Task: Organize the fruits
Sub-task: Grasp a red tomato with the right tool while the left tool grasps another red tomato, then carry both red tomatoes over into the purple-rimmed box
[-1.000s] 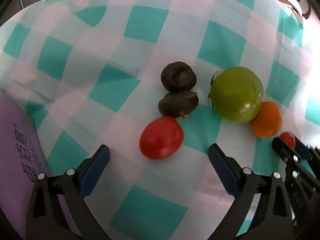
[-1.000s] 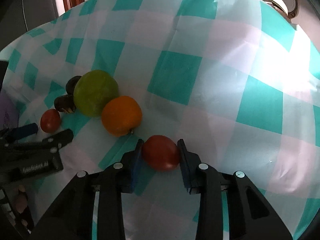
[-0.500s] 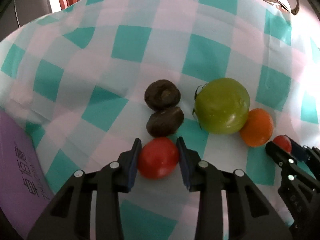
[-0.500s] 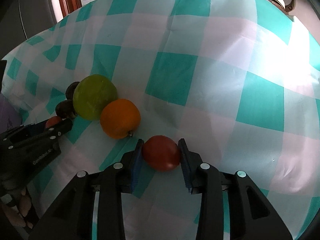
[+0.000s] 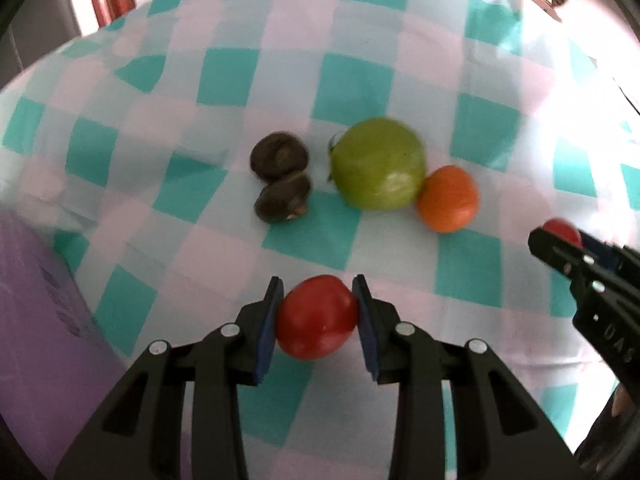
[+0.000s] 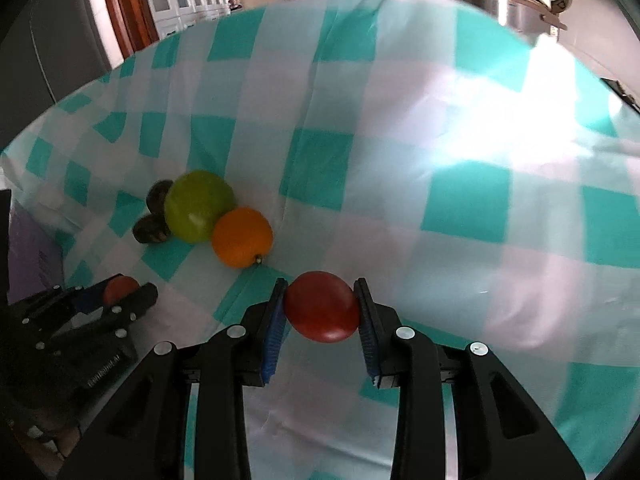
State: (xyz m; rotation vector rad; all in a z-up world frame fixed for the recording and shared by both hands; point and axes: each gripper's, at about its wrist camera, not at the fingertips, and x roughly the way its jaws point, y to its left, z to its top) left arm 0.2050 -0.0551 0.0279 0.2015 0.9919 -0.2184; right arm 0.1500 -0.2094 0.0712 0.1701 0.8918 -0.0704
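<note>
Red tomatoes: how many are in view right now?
2. One red tomato sits between the left gripper's jaws; the other red tomato is clamped in the right gripper. None lies loose on the checked cloth.

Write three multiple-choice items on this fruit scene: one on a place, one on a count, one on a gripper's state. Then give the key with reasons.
1. Where does the orange fruit lie?
A. against the green fruit
B. on the purple box
C. between the dark fruits

2. How many dark brown fruits lie on the checked cloth?
A. one
B. two
C. four

3. What is the left gripper doing?
A. standing open over bare cloth
B. clamping a red tomato
C. clamping the green fruit

Key: 1 A, the two touch side by side. 2 B, a pair sits left of the green fruit. 3 B, both blue pads press the tomato's sides.
</note>
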